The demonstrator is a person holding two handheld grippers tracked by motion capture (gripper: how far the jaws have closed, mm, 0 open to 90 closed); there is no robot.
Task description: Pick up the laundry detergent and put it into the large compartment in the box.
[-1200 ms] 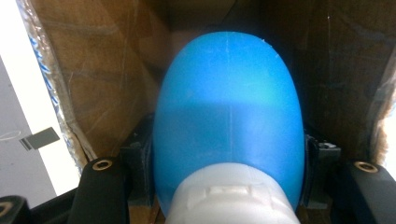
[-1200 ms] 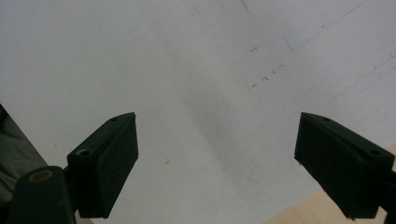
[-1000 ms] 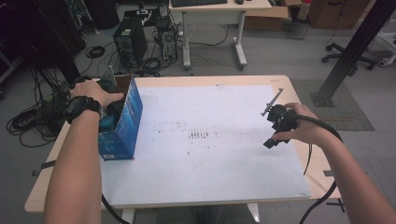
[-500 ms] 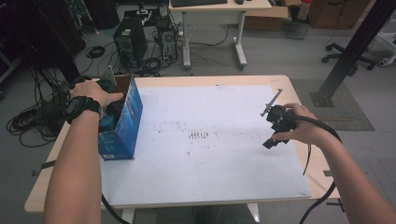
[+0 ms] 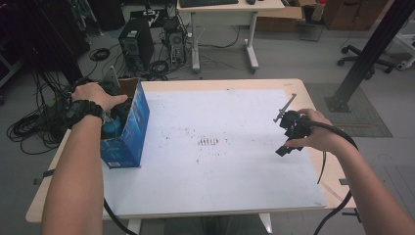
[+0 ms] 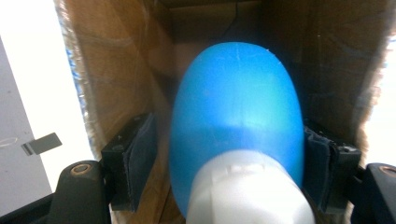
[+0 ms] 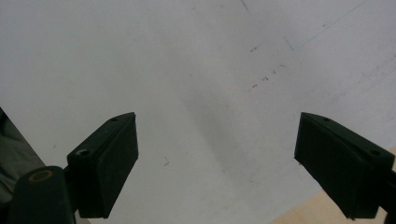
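An open blue cardboard box (image 5: 128,128) stands at the left edge of the table. My left gripper (image 5: 116,116) reaches down into it. In the left gripper view a rounded blue object with a white end (image 6: 236,107) lies between the jaws of my left gripper (image 6: 229,140). Those jaws have just been opening. The left pad (image 6: 140,154) stands clear of the object and the right pad (image 6: 315,163) is close beside it. My right gripper (image 5: 280,136) hovers over the right side of the white sheet. In the right gripper view, my right gripper (image 7: 217,158) is open and holds nothing.
A white sheet (image 5: 220,147) covers most of the wooden table (image 5: 313,98). Beyond the table are computer towers (image 5: 134,41), tangled cables (image 5: 29,127), another desk (image 5: 230,7), a black post (image 5: 367,54) and an office chair (image 5: 391,54).
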